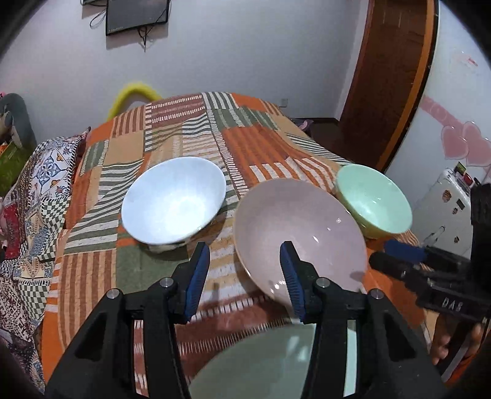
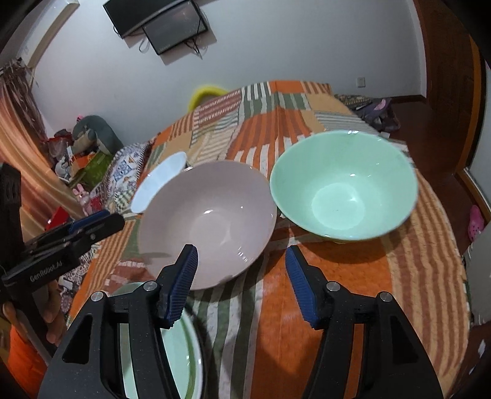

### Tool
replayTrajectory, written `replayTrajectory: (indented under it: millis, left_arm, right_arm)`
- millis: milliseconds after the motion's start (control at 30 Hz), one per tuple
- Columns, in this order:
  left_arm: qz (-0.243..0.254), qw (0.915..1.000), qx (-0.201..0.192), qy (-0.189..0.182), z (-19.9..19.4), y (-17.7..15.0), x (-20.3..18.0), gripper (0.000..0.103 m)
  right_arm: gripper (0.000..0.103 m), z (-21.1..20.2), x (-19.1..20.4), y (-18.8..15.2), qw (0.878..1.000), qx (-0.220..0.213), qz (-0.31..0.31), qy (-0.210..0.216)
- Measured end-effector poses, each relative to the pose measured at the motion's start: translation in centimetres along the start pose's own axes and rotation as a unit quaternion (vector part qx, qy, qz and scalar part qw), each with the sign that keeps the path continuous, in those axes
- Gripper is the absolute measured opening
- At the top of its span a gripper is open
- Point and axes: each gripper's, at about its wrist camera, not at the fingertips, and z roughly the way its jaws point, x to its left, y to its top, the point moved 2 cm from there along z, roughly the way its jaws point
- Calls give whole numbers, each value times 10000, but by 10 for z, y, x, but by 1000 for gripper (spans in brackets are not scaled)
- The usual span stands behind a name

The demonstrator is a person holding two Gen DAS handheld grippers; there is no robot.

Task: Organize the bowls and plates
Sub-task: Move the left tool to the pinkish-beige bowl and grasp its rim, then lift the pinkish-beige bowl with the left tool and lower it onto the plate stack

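Three bowls stand on the striped patchwork cloth (image 1: 172,135): a pale blue bowl (image 1: 173,199) on the left, a pink bowl (image 1: 300,227) in the middle and a green bowl (image 1: 374,199) on the right. A pale green plate (image 1: 270,362) lies nearest, under my left gripper (image 1: 245,247), which is open above the pink bowl's near left rim with nothing gripped. My right gripper (image 2: 241,250) is open too, hovering at the near right rim of the pink bowl (image 2: 211,224), with the green bowl (image 2: 343,184) just beyond. The plate (image 2: 181,353) sits under its left finger.
A patterned quilt (image 1: 36,190) lies along the cloth's left side. Past the right edge are a wooden door (image 1: 392,76) and a small white appliance (image 1: 445,208). A yellow object (image 1: 132,92) shows behind the far edge, and a dark screen (image 1: 138,12) hangs on the wall.
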Motion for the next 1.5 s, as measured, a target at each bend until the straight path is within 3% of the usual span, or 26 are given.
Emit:
replayTrajectory:
  millis: [233, 500, 767, 933, 1133, 1500]
  left_arm:
    - [47, 10000, 2, -24, 24, 10, 5, 45]
    - [-7, 9998, 148, -147, 42, 4, 11, 7]
    - [17, 9998, 194, -54, 42, 0, 11, 7]
    - [-29, 9997, 211, -155, 29, -4, 12, 7]
    - [194, 9998, -53, -7, -1, -8, 3, 7]
    - [-90, 9992, -363, -121, -73, -19, 18, 7]
  right_arm:
    - [32, 20, -6, 2, 9997, 256, 32, -24]
    - [16, 27, -14, 2, 9995, 275, 50, -120]
    - [16, 19, -4, 1, 9989, 130, -362, -277]
    - [16, 14, -4, 2, 9995, 107, -255, -169]
    - [16, 2, 7, 6, 9994, -51, -325, -143]
    - [16, -35, 51, 7, 9974, -330, -643, 54]
